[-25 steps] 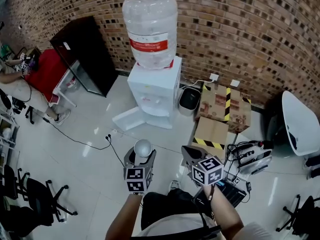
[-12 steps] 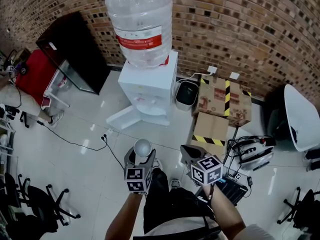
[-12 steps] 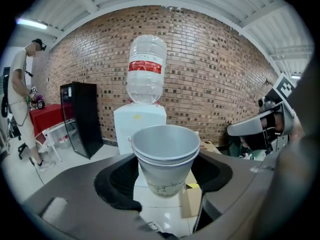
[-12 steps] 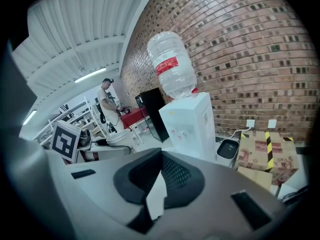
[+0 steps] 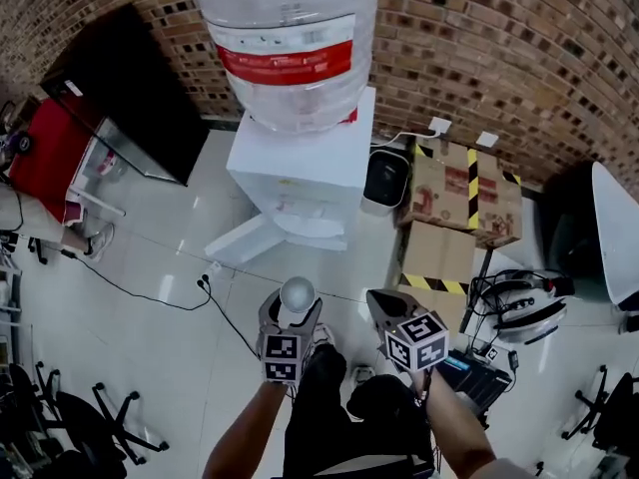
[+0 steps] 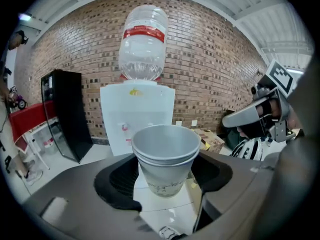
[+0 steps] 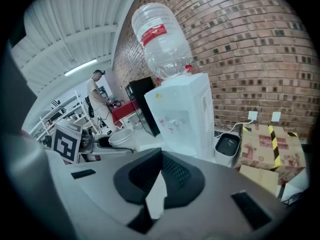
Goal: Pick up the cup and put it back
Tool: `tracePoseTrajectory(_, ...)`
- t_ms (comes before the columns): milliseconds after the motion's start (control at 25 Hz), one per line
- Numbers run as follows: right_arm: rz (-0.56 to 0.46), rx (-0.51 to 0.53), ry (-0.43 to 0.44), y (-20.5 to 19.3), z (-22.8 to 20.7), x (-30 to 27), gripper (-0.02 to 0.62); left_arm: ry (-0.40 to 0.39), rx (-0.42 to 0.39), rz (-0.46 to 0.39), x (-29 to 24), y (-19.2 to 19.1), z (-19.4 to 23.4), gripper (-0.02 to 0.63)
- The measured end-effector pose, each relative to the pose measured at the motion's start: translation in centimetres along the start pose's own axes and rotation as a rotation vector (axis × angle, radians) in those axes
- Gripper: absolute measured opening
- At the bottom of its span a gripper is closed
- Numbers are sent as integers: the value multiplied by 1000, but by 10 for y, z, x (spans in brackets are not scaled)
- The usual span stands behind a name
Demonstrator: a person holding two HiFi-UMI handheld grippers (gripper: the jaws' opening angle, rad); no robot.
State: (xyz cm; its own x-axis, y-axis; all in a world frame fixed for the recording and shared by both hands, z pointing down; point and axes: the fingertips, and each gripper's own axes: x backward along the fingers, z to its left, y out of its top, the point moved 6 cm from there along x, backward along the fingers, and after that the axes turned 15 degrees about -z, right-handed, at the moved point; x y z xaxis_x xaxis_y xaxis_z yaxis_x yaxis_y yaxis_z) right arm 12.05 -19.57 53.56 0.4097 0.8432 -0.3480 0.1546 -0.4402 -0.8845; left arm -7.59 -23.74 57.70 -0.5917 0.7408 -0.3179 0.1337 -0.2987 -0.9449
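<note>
A white paper cup (image 5: 298, 291) stands upright between the jaws of my left gripper (image 5: 293, 312), which is shut on its sides. In the left gripper view the cup (image 6: 165, 156) looks like two nested cups, gripped below the rim by the dark pads of the left gripper (image 6: 165, 176). My right gripper (image 5: 380, 303) hangs just to the right of it, empty. In the right gripper view the right gripper (image 7: 159, 156) has its tips together. Both point at the white water dispenser (image 5: 300, 173) a short way ahead.
A big clear bottle (image 5: 285, 38) tops the dispenser, and its low door (image 5: 255, 239) hangs open. A black cabinet (image 5: 120, 88) stands left, a small bin (image 5: 384, 180) and cardboard boxes (image 5: 454, 183) right. A cable (image 5: 150, 292) runs over the floor. A person (image 7: 95, 96) stands far off.
The dispenser and its bottle have grown larger and nearer in the head view. Both grippers have sunk and come closer to it, the cup still held in the left one.
</note>
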Motion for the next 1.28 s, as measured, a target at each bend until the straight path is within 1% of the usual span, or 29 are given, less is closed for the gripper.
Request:
tracePoseTrajectory(120, 1, 1, -26, -26, -23, -32, 8, -39, -2, -1, -35, -32, 15, 333)
tracePoseTrajectory(280, -21, 5, -49, -67, -58, -68, 8, -80, -20, 13, -92, -97, 34, 331)
tracePoseTrajectory(400, -32, 2, -50, -111, -84, -94, 8, -84, -39, 7, -135, -149, 48, 333)
tracePoseTrajectory(560, -55, 12, -36, -172, -113, -128, 8, -109, -84, -10, -194, -226, 68, 331)
tracePoseTrajectory(680, -70, 31, -22, -210, -128, -155, 8, -109, -77, -13, -233, -280, 87, 331)
tracePoseTrajectory(800, -84, 36, -7, -242, -144, -181, 8, -90, -91, -19, -273, -323, 99, 330)
tracePoseTrajectory(920, -101, 30, 8, -269, -156, -202, 8, -66, -86, -36, -313, -356, 107, 331)
tracePoseTrajectory(1040, -120, 26, 17, -286, -164, -218, 8, -47, -81, -49, -352, -382, 115, 331)
tracePoseTrajectory(1160, -141, 17, 16, -297, -169, -230, 8, -35, -82, -75, -387, -400, 121, 331)
tracePoseTrajectory(1280, -140, 23, 9, -308, -173, -239, 8, -24, -90, -89, -411, -413, 124, 331)
